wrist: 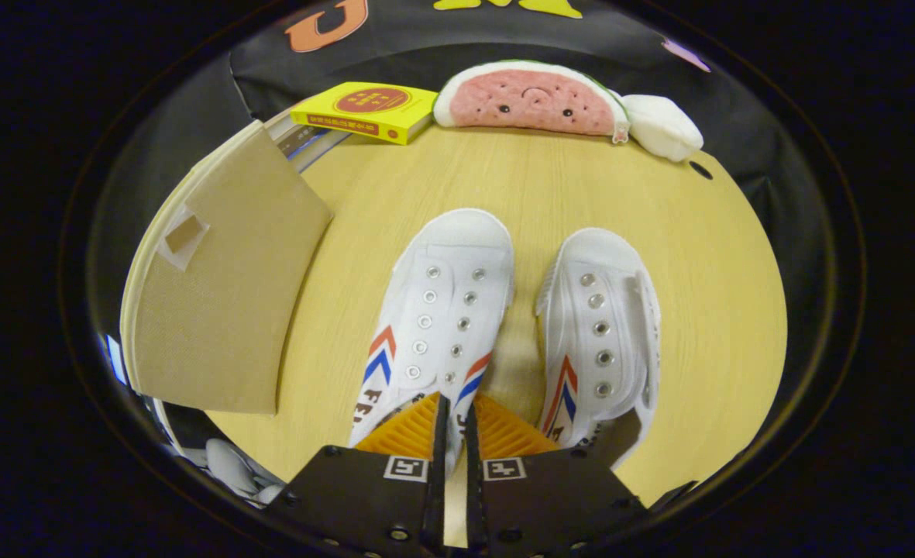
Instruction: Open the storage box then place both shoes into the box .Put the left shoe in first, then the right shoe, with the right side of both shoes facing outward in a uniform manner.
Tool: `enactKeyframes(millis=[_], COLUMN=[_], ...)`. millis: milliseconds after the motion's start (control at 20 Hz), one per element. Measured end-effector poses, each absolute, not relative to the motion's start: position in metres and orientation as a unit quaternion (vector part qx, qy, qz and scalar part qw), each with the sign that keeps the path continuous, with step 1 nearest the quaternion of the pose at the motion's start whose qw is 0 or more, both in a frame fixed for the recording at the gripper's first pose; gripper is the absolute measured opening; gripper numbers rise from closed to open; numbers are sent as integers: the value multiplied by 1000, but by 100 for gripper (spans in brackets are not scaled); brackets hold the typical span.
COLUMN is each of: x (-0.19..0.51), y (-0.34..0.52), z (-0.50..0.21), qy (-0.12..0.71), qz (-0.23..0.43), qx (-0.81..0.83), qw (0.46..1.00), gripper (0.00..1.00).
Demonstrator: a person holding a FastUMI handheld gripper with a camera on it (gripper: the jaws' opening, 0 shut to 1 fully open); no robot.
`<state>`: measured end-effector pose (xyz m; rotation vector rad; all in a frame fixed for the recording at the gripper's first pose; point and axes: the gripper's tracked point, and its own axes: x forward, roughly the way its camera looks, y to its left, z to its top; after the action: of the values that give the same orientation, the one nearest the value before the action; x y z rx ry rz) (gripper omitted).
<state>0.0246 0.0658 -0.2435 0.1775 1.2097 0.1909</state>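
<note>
From the gripper view, my gripper (452, 415) sits low over the table with its fingers drawn almost together, only a thin gap between them. That gap lines up with the inner heel edge of the left shoe (438, 318), and I read it as a pinch on the shoe's collar, though the actual contact is tucked behind the fingers and I cannot be sure both sides press on it.

Taking the left shoe as my landmark: it lies flat on the wooden table (705, 310), toe pointing away from me, heel right at the fingertips. The right shoe (600, 325) is just beside it on the far side from the box, also toe away, tilted a little so its tongue leans outward; the two do not appear to touch. On the other side of the left shoe, near but apart, stands the storage box (225, 310), a tan fabric-covered thing with a flap panel facing me (whether that flap is the lid swung open or a closed face, I can't tell from here). Well beyond the shoe's toe, by the booth wall, lie a yellow book (368, 108) and a watermelon plush toy (531, 101).

My judgement on progress: both shoes are on the table, so nothing is in the box yet. The left shoe's pickup looks to be the step in hand; its placing, then the right shoe, remain.
</note>
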Motion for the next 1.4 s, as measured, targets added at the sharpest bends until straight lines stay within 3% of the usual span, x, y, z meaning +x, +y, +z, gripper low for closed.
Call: enactKeyframes(millis=[50,100,300,650,1400], x=[26,24,23,10,50], y=[65,67,70,87,185], z=[-246,-247,-243,-216,-2], qy=[571,568,566,564,443], qz=[87,87,82,84,131], qx=[99,116,220,261,293], qw=[811,810,790,779,837], gripper=[11,0,0,0,0])
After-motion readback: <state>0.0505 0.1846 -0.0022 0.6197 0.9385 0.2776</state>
